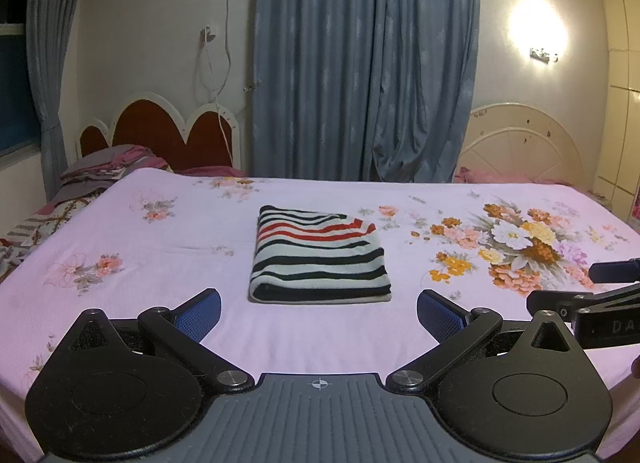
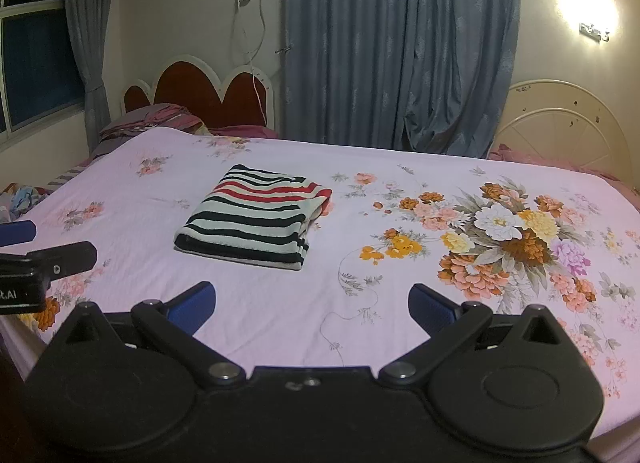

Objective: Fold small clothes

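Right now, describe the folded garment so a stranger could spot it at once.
Start at the pink floral bedsheet. Near its middle, left of the big flower bouquet print, lies the folded striped garment. It is the only loose item there: black, white and red stripes.

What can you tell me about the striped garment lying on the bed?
The striped garment is folded into a neat, flat rectangle of knit-looking fabric, with black and pale stripes plus a few red ones toward its far end. It lies in layers on the floral pink sheet, near the middle of the bed. Both grippers are open and apart from it; nothing else touches it.
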Tool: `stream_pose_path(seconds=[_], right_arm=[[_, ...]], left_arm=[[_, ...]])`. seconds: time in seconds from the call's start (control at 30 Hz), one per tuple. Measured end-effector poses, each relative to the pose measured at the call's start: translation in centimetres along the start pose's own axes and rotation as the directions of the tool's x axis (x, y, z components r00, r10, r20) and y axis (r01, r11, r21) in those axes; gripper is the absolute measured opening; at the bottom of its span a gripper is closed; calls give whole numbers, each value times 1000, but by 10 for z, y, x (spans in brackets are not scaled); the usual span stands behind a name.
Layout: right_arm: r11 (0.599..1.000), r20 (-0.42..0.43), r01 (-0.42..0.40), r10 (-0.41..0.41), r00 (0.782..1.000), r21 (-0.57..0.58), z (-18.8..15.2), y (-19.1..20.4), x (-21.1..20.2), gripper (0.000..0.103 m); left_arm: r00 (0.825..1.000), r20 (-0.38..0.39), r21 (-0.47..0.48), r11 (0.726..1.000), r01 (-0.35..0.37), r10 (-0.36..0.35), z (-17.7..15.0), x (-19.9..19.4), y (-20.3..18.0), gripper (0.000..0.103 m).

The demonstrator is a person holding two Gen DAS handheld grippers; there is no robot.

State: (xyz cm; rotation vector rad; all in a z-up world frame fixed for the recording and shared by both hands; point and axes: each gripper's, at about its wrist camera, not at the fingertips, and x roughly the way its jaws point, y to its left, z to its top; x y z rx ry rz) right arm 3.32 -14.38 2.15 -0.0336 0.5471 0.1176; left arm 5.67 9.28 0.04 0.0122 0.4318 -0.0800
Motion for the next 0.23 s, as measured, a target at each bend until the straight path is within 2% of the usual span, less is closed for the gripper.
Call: stream_pose_path(seconds=[0.23], right_arm=[[1000, 2, -21, 21, 1000, -9, -1, -3, 2, 102]], left_arm=[[1000, -3, -4, 1000, -7, 7, 1, -2, -2, 103]])
